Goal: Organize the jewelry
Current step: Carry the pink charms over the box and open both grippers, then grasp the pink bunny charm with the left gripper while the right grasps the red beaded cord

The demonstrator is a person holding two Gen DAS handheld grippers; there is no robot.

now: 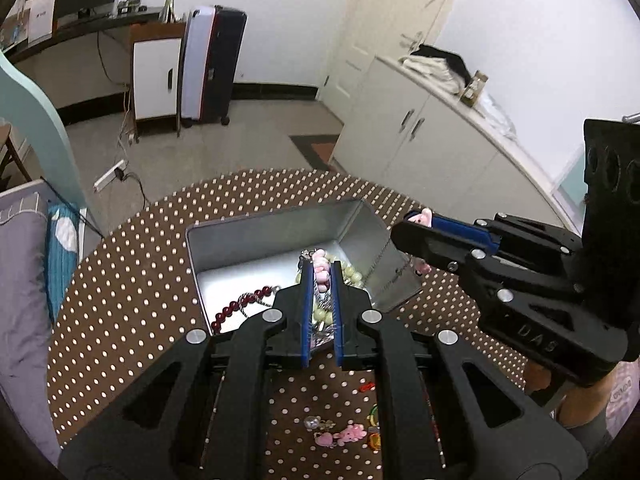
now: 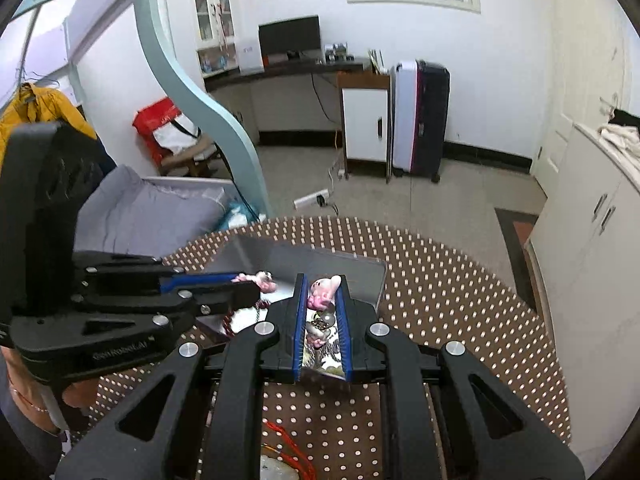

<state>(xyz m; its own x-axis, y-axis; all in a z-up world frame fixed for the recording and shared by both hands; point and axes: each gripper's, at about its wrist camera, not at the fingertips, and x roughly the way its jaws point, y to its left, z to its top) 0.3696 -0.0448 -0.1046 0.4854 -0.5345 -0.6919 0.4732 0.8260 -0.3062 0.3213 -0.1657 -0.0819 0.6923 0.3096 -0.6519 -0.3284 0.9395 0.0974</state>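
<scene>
Hanging over the open tin (image 1: 256,240), both pink charms are held: left gripper (image 1: 321,276) above it, right gripper (image 2: 322,294) at its rim.

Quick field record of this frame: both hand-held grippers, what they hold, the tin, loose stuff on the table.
left hand-held gripper: shut on pink charm piece, above the tin
right hand-held gripper: shut on pink charm, over the tin's edge
tin: open, metal, on the polka-dot tablecloth
tin contents: dark red bead bracelet, pale bead strand
loose on table: pink trinkets near the person
</scene>
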